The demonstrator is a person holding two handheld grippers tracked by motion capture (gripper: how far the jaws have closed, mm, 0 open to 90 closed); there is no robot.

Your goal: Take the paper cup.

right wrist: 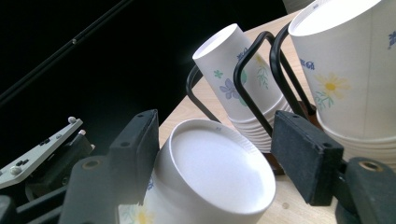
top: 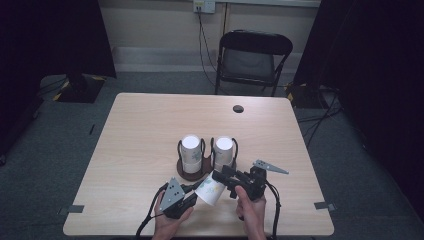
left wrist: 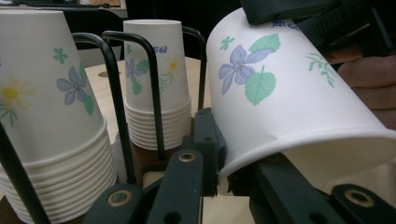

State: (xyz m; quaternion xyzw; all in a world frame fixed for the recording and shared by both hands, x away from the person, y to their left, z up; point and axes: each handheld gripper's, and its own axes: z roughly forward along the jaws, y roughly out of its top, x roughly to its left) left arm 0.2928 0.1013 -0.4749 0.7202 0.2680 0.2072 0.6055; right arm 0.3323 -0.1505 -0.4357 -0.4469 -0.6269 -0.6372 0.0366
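Note:
A flowered paper cup (top: 210, 192) lies on its side above the table's front, held between both grippers. My left gripper (top: 196, 189) is shut on its rim; in the left gripper view the jaws (left wrist: 224, 158) pinch the rim of the cup (left wrist: 289, 107). My right gripper (top: 219, 176) closes on the cup's base end; in the right gripper view its pads (right wrist: 217, 154) sit against both sides of the white bottom (right wrist: 219, 168). Just behind, two stacks of upside-down cups (top: 190, 152) (top: 223, 150) stand in a black wire holder (top: 192, 175).
The light wood table (top: 150, 130) has a dark cable hole (top: 238, 108) near its back edge. A black folding chair (top: 252, 60) stands behind the table. The person's hands (top: 250, 210) come in at the front edge.

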